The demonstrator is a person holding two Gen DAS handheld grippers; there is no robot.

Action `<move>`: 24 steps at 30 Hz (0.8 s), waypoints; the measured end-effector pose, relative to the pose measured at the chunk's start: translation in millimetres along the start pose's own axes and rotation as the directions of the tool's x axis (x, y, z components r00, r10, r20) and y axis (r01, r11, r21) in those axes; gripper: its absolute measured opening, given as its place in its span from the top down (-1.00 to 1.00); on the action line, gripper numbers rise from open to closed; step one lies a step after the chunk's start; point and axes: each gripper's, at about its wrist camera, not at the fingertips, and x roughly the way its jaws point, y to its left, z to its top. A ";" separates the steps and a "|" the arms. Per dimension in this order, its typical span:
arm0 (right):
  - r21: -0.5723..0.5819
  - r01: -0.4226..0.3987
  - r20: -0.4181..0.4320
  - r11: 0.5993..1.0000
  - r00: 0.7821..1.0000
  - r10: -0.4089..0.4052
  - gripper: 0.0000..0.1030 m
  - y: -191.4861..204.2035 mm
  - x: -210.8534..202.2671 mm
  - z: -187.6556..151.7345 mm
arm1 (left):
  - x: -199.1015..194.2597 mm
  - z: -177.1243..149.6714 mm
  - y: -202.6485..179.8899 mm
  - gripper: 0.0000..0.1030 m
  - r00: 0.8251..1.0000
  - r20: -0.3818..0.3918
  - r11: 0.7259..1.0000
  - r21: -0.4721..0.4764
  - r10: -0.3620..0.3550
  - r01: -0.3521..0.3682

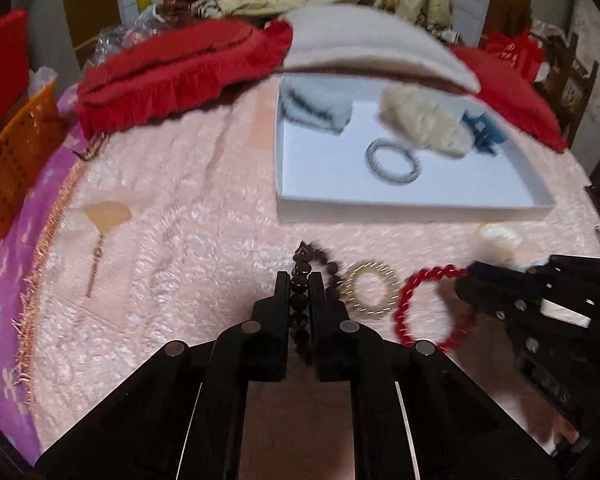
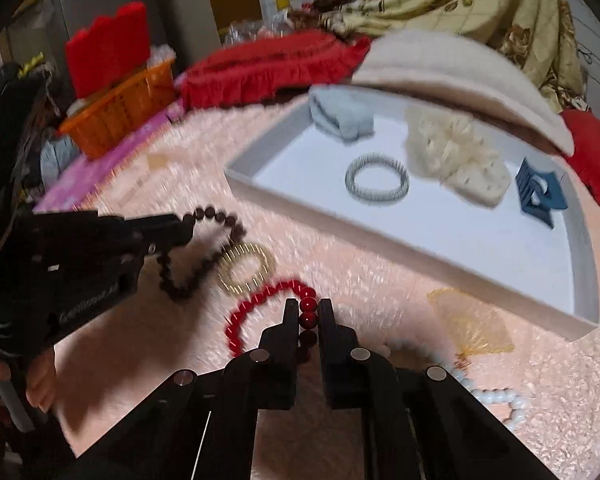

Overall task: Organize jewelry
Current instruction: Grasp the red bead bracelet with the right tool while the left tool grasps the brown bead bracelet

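Pinching bead strands, left gripper [image 1: 300, 280] clamps the dark bracelet [image 1: 300, 304], right gripper [image 2: 309, 312] the red bracelet [image 2: 260, 304], lower centre; both look light, floppy, slippery.

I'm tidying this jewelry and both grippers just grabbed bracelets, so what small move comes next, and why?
Probably lift both a little and carry them toward the white tray. The left gripper is shut on the dark bead bracelet, the right gripper on the red bead bracelet, and the tray already holds similar pieces.
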 end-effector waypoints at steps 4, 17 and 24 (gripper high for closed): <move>0.018 -0.009 0.076 1.000 0.997 0.008 0.83 -2.1 -32.4 13.9 | -28.5 14.2 1.2 0.86 0.999 0.044 1.000 -0.004 -0.027 0.027; 0.120 0.036 0.143 0.992 0.988 -0.053 0.83 -45.6 -66.0 59.9 | -34.3 87.3 -12.8 0.86 0.994 0.077 0.996 -0.012 -0.083 0.085; 0.180 0.034 0.092 0.983 0.994 -0.051 0.83 -67.1 -32.4 75.0 | 26.4 111.1 -22.0 0.86 0.999 -0.010 0.999 -0.018 -0.047 0.046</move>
